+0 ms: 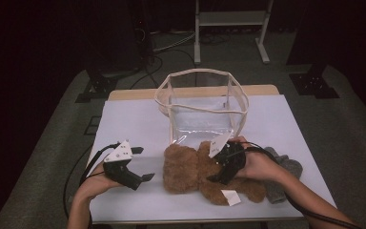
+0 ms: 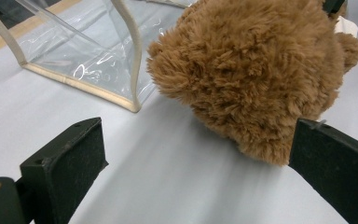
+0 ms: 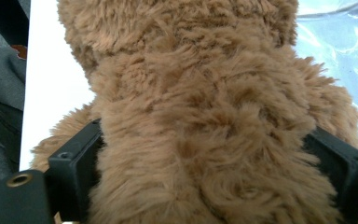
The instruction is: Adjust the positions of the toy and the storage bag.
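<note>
1. Bear: a brown plush toy that lies on the white tabletop, at about 6 o'clock from the bag and just in front of it. Its round head points to 9 o'clock, its body and legs run toward 3 o'clock. A white tag lies at its lower edge.
2. Right gripper: held in the person's right hand, it sits on the bear's middle. In the right gripper view its two black jaws stand on either side of the furry body, with fur pressed against both, so it grips the bear.
3. Left gripper: held in the left hand at about 9 o'clock from the bear's head, near it. Its jaws are spread wide with bare tabletop between them. In the left gripper view the bear's head lies ahead, close by the right-hand jaw; I cannot tell whether fur and jaw touch.
4. Bag: clear plastic with cream trim, upright and open at the top, in the middle of the tabletop. In the left gripper view its near corner stands just beside the bear's head.
5. Cloth: a grey piece that lies at 3 o'clock from the bear, under the right forearm.
</note>
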A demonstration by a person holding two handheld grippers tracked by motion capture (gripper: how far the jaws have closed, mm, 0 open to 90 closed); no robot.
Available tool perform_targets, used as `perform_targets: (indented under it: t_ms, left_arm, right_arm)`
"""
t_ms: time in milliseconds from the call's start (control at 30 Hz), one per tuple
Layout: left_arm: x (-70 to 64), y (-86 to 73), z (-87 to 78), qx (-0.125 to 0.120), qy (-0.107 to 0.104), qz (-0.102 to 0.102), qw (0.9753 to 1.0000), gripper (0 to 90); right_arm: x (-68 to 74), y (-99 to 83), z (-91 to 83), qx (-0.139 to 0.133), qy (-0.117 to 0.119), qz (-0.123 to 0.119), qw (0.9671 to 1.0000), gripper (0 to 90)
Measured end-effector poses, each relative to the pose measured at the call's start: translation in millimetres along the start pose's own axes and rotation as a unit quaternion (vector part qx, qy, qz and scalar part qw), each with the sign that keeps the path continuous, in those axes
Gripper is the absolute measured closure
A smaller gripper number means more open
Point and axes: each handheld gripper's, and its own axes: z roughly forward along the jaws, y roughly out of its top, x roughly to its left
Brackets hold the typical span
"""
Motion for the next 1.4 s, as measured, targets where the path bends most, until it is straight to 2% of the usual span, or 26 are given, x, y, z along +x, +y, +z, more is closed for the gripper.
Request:
perform_targets:
  t_ms: [133,333,667,867,1033,1267,1400]
  left_arm:
    - [0.2,0.0,0.5,-0.001,0.000,0.000,1.0000,2.9]
    - [0.3,-0.2,0.3,-0.002,0.000,-0.003,1.0000,2.9]
    - [2.3,-0.8,-3.2,-0.004,0.003,-0.002,1.0000,2.9]
    - [3.7,-1.3,-5.7,-0.007,0.005,-0.004,1.0000,2.9]
    - [4.0,-1.2,-7.7,-0.010,0.007,-0.006,0.9999,2.9]
    - [4.8,-0.8,-10.2,-0.013,0.009,-0.007,0.9999,2.9]
    - [4.9,-0.7,-10.3,-0.012,0.008,-0.006,0.9999,2.9]
  right_arm:
    - [-4.5,0.2,2.9,0.007,0.007,0.013,0.9999,14.2]
    - [-7.6,2.5,3.7,0.019,0.020,0.016,0.9995,25.2]
    - [-10.7,4.0,-11.7,0.002,0.036,0.021,0.9991,44.6]
    - [-14.9,6.8,-23.2,-0.004,0.047,0.027,0.9985,48.8]
    - [-15.9,8.0,-32.6,-0.021,0.056,0.032,0.9977,49.8]
    - [-16.0,13.2,-57.8,-0.054,0.054,0.036,0.9964,50.8]
    - [-16.3,18.5,-67.6,-0.063,0.056,0.036,0.9958,51.8]
